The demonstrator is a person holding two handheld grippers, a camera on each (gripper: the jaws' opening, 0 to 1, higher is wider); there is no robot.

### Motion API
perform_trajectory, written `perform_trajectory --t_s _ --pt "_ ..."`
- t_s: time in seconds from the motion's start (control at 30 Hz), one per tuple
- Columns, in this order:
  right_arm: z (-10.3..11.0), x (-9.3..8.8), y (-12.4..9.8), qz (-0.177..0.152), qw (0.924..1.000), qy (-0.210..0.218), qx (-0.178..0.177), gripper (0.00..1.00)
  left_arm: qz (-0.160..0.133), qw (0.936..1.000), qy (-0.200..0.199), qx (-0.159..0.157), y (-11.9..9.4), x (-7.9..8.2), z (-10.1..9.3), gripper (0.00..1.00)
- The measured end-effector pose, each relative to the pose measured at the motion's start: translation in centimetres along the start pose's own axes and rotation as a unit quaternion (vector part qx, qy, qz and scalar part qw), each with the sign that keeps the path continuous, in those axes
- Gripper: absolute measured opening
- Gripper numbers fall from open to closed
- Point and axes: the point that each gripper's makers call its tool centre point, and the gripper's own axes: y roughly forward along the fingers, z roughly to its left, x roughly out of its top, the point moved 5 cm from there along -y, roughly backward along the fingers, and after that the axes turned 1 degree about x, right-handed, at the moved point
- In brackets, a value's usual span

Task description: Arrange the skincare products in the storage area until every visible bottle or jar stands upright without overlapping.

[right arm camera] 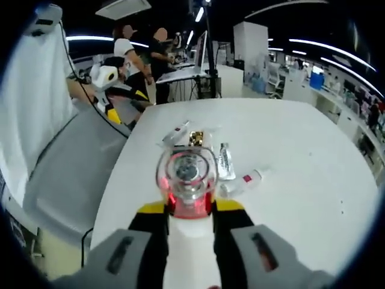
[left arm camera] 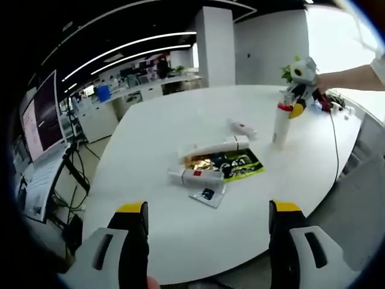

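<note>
A white table [left arm camera: 180, 120] carries a yellow-green packet [left arm camera: 231, 164] with white tubes [left arm camera: 216, 147] lying flat on and beside it — none upright. The right gripper [right arm camera: 187, 224] is clamped on a white bottle [left arm camera: 281, 125] with a red-ringed cap, standing on the table apart from the pile. The left gripper [left arm camera: 207, 211] hovers near the edge, jaws wide and empty.

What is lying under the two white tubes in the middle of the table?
The white tubes lie partly on a green-and-black packet; beside it, a small clear sachet. What the tubes cover cannot be seen.
</note>
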Motion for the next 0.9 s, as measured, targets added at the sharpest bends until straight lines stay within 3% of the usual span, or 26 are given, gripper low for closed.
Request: perform_trajectory --t_s 0.17,0.43,0.67,0.9 --pt "0.2 0.0 0.0 -0.003 1.0 0.007 0.002 0.28 0.004 1.0 0.004 -0.001 0.1 -0.1 -0.1 0.79" --pt "0.4 -0.3 0.0 -0.002 0.9985 0.055 -0.005 0.29 0.002 1.0 0.005 -0.003 0.0 -0.1 -0.1 0.79" --pt "0.2 -0.6 -0.3 -0.002 0.9941 0.094 -0.055 0.37 -0.006 1.0 0.004 -0.004 -0.1 0.1 -0.2 0.79" --pt "1.2 -0.6 -0.7 -0.002 0.9911 0.097 -0.092 0.39 -0.019 0.9998 0.003 -0.006 -0.2 0.4 -0.1 0.79"
